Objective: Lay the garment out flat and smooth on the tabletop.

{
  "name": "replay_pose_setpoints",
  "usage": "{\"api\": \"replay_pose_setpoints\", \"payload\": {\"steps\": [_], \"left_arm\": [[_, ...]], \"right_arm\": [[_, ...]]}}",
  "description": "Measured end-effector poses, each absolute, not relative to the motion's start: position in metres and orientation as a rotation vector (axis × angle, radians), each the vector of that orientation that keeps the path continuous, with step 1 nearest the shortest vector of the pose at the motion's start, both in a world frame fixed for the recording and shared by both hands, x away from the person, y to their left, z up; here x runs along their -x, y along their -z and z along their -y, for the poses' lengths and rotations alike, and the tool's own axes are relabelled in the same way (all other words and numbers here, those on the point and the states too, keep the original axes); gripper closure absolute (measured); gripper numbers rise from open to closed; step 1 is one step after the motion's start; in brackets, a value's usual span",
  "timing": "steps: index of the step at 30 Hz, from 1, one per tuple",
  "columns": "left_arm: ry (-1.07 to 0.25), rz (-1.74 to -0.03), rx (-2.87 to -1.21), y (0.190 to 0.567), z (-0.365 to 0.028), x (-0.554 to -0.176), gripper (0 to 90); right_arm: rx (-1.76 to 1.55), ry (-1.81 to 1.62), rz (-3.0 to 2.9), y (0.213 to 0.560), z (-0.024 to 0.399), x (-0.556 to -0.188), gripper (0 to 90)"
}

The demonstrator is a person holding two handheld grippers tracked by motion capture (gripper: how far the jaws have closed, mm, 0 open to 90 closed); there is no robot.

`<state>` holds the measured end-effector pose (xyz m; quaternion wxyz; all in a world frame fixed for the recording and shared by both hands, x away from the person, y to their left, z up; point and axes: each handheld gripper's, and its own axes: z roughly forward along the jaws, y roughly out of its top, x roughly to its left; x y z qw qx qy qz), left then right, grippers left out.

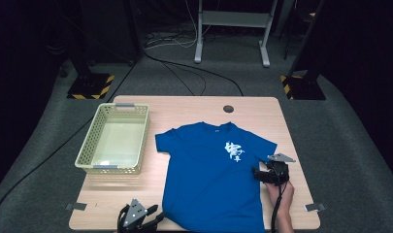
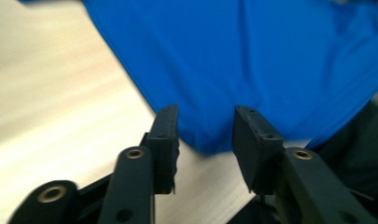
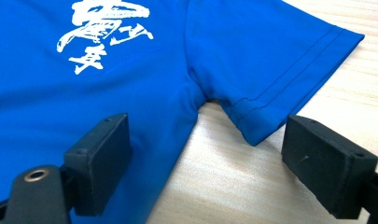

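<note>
T-shirt: a blue T-shirt with a white brush-script print on the chest lies spread flat, front up, on the wooden tabletop — collar toward the far edge, hem at the near edge.
Basket: a pale, perforated plastic basket stands on the tabletop just beside the T-shirt's left sleeve, apart from the cloth.
Cable hole: a round hole in the tabletop lies beyond the T-shirt's collar.
Left gripper: the left gripper sits at the near edge, just beside the T-shirt's lower left hem corner. In the left gripper view its jaws stand partly open; the blue hem corner shows in the gap beyond them, blurred, and neither pad presses on it.
Right gripper: the right gripper, held by a hand, sits at the T-shirt's right side below the right sleeve. In the right gripper view its jaws stand wide apart — one over the blue body cloth, the other over bare wood past the sleeve hem — and grip nothing.
</note>
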<state>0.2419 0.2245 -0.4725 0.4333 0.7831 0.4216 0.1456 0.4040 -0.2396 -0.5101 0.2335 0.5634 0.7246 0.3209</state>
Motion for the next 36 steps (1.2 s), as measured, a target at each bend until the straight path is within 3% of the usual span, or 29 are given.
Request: {"api": "replay_pose_setpoints", "payload": {"steps": [4,8,11,18,21,27,31,36], "left_arm": [[-0.421,-1.055,-1.964,0.466,-0.217,-0.263,49.5],[-0.428,-1.042,-2.076,0.485,-0.198,-0.288,41.7],[-0.44,-1.034,-2.149,0.502,-0.19,-0.288,39.8],[-0.451,-1.018,-2.068,0.511,-0.19,-0.276,38.3],[-0.435,-1.018,-2.066,0.512,-0.189,-0.278,30.2],[-0.383,-1.144,-1.957,0.501,-0.216,-0.298,15.1],[-0.474,-1.28,-1.965,0.508,-0.246,-0.326,15.4],[-0.532,-1.384,-1.947,0.51,-0.257,-0.336,14.2]], "right_arm": [[-1.551,-0.879,-1.988,0.51,0.24,-0.404,15.4],[-1.551,-0.879,-1.988,0.51,0.24,-0.404,15.3],[-1.544,-0.879,-1.994,0.51,0.24,-0.405,15.1],[-1.545,-0.881,-1.995,0.51,0.251,-0.411,14.5],[-1.541,-0.882,-1.999,0.51,0.254,-0.413,14.3],[-1.539,-0.975,-2.011,0.509,0.263,-0.407,7.3],[-1.555,-0.986,-2.0,0.509,0.274,-0.39,6.5],[-1.557,-0.959,-2.011,0.509,0.289,-0.366,6.6]]}}
